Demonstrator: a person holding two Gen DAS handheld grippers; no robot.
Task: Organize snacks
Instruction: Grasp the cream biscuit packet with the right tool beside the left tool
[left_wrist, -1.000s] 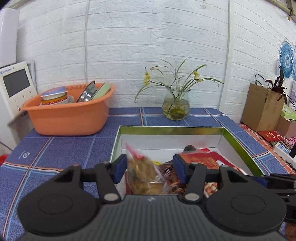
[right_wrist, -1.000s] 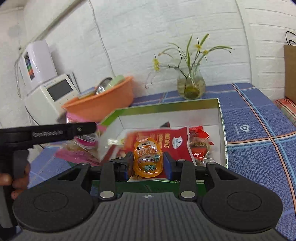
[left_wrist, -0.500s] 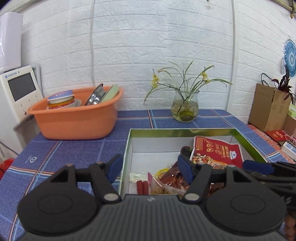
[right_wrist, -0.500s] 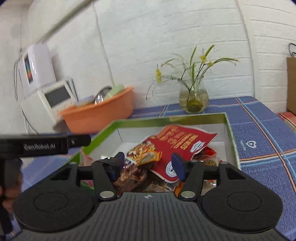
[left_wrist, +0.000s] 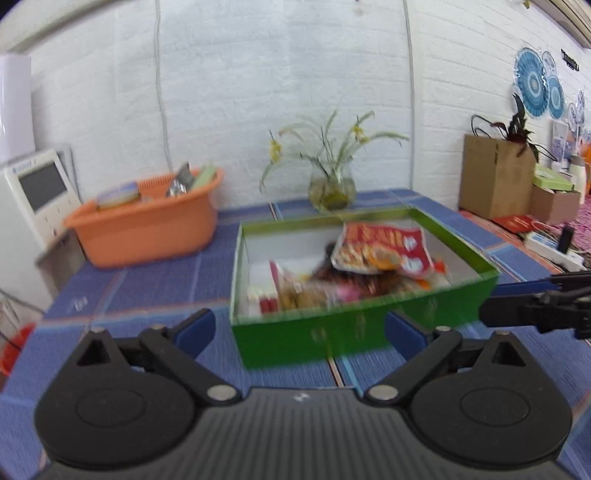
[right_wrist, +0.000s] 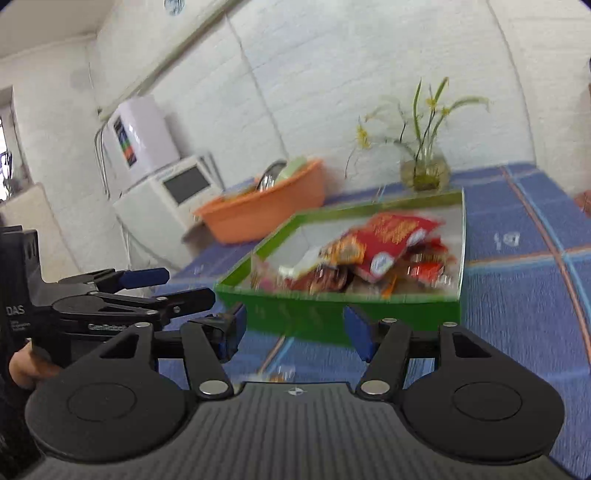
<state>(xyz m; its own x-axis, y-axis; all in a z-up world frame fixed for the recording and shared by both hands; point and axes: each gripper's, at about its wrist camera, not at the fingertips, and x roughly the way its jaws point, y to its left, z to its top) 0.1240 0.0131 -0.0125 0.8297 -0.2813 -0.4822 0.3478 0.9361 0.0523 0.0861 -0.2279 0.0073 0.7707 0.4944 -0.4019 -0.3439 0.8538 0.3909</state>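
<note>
From the left wrist view I see a blue worktop (left_wrist: 155, 291) against a white brick wall. Far left sits an orange basin (left_wrist: 147, 229) with dishes in it, and left of that a white appliance (left_wrist: 33, 199) with a dark screen. A glass vase (left_wrist: 332, 190) of yellow flowers stands at the far edge, just behind the green box (left_wrist: 332, 332). Off to the right are a brown paper bag (left_wrist: 495, 177) and small cartons on another surface.

The box is open-topped and holds the snacks (left_wrist: 325, 284): a red packet (left_wrist: 384, 247) lies on top toward the far right, with smaller wrapped pieces heaped under and left of it. Motion blur smears them, so I can't say what each piece is.

My left gripper (left_wrist: 299, 330) has its fingers spreading wide, nothing between them; the box's near wall lies just beyond the tips, the snacks farther in. The right gripper (right_wrist: 293, 326) stands wide too and empty, the box's near wall just beyond its tips as well. In the right wrist view the left gripper (right_wrist: 155, 291) juts in from the left, near the box's left corner, a hand (right_wrist: 26, 365) on its grip. Nothing stands between either pair of fingers and the box.
</note>
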